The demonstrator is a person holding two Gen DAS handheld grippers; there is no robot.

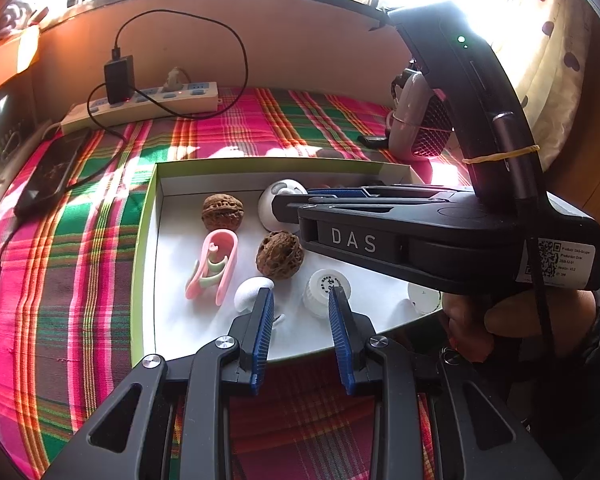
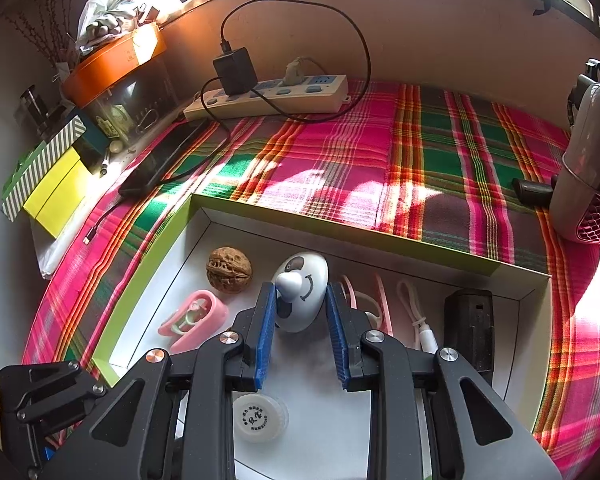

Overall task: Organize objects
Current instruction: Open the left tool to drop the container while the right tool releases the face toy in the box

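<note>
A white box tray with a green rim lies on a plaid cloth. In it are two walnuts, a pink clip, a white capped bottle and a white round toy with a painted face. My right gripper is shut on the toy, which sits low in the tray; in the left wrist view the right gripper reaches in from the right. My left gripper stands open over the tray's near edge, nothing between its pads, its tips beside the bottle and a white lump.
A black block, a white cable and a pink band fill the tray's right end. Behind it are a power strip with charger, a phone and a small heater. Boxes stack at the left.
</note>
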